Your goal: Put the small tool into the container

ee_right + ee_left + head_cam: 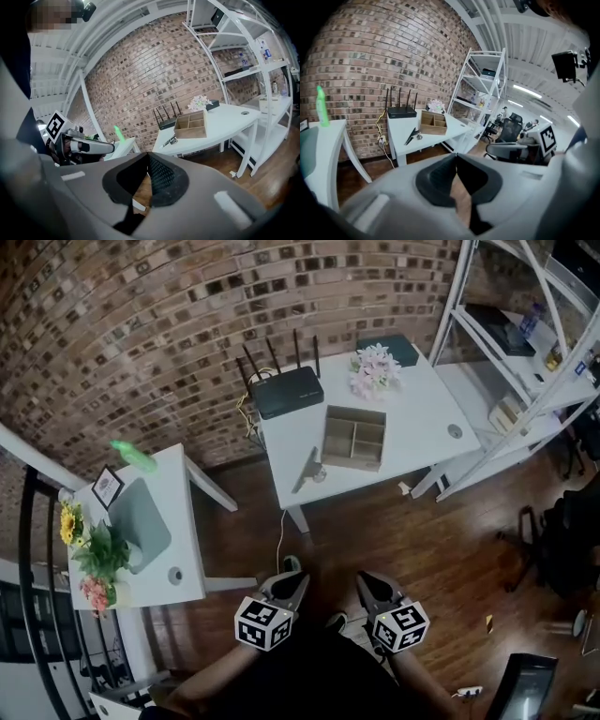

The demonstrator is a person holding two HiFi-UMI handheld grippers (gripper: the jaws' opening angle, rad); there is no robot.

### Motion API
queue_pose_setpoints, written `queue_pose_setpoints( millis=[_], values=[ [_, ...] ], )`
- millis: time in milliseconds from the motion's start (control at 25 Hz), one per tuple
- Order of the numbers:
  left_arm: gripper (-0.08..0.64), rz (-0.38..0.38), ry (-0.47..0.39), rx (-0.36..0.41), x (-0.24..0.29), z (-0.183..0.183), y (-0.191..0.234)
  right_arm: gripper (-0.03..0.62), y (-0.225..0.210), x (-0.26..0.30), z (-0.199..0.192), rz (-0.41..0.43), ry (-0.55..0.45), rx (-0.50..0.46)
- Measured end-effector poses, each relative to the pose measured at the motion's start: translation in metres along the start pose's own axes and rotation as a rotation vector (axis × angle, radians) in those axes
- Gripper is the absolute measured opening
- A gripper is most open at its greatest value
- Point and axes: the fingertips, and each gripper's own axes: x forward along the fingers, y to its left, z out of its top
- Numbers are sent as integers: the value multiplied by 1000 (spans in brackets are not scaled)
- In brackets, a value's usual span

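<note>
Nearest, the left tongs (pixel 456 157) and right tongs (pixel 148 155) are both pressed together with nothing between them, held low over the wood floor (pixel 441 549), well apart from the work. Ahead on the white table (pixel 422 427), near its front edge, lies the small tool (pixel 307 468), dark and slim, too small to tell its kind. It looks light and stiff, probably slick on that smooth top; pinching across the middle of its length seems safest. Just beyond it sits the compartmented wooden box (pixel 351 462), open-topped.

A brick wall (pixel 141 324) backed the white table (pixel 431 427) — a smaller table (pixel 183 493) left, shelving (pixel 473 390) right, dark wood floor (pixel 422 540) below.
</note>
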Motion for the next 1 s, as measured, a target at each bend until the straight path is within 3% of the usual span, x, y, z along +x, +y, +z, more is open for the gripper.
queue_pose_setpoints(
  millis=[200, 600, 800, 1000],
  values=[
    [5, -37, -15, -34, 29, 29, 40, 11, -17, 31, 17, -67, 24, 3],
    [82, -179, 22, 23, 87, 92, 117, 11, -45, 121, 69, -186, 68, 56],
    [133, -153, 35, 22, 101, 104, 167, 12, -64, 168, 80, -202, 81, 139],
    [153, -90, 69, 9, 119, 103, 201, 68, -84, 213, 68, -123, 160, 188]
  ],
)
